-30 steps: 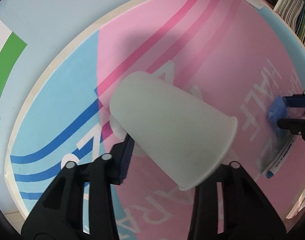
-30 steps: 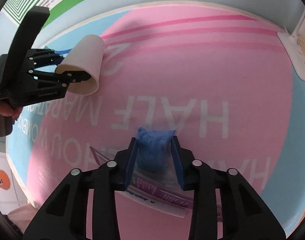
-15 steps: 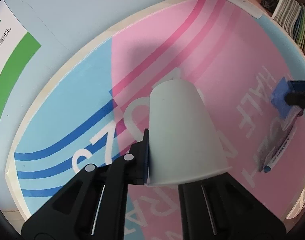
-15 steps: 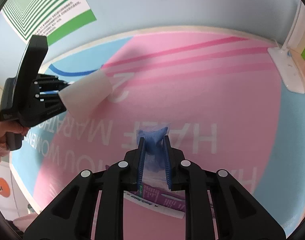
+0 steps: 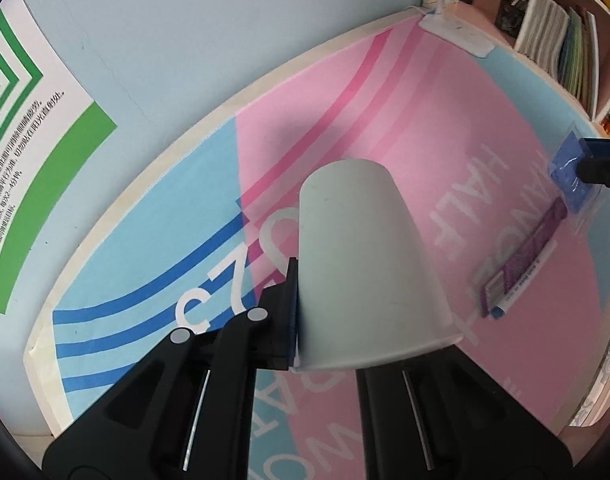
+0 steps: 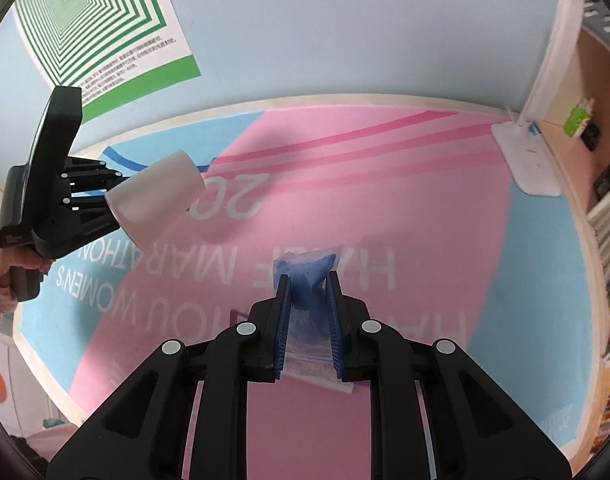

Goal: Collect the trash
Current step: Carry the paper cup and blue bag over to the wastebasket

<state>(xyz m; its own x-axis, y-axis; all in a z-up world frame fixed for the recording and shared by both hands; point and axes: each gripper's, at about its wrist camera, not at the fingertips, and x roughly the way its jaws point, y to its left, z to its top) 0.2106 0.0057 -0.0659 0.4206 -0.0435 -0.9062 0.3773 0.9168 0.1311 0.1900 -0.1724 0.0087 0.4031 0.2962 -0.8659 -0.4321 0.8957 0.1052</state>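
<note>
My left gripper (image 5: 369,320) is shut on a white paper cup (image 5: 365,264), gripped near its rim and held above the pink and blue table cover (image 5: 445,120). The cup also shows in the right wrist view (image 6: 157,200), held by the left gripper (image 6: 85,204) at the left. My right gripper (image 6: 307,300) is shut on a blue plastic wrapper (image 6: 305,272) with a clear and purple printed part hanging below it. The wrapper also shows in the left wrist view (image 5: 569,176), lifted off the cover, with its purple part (image 5: 521,264) trailing down.
A white lamp base (image 6: 525,160) stands at the far right corner of the table. Bookshelves (image 5: 565,40) line the right side. A green and white poster (image 6: 101,28) hangs on the blue wall behind.
Both grippers have risen from the table. The left closed on the cup and turned it bottom-forward. The right closed on the blue wrapper and lifted it.
</note>
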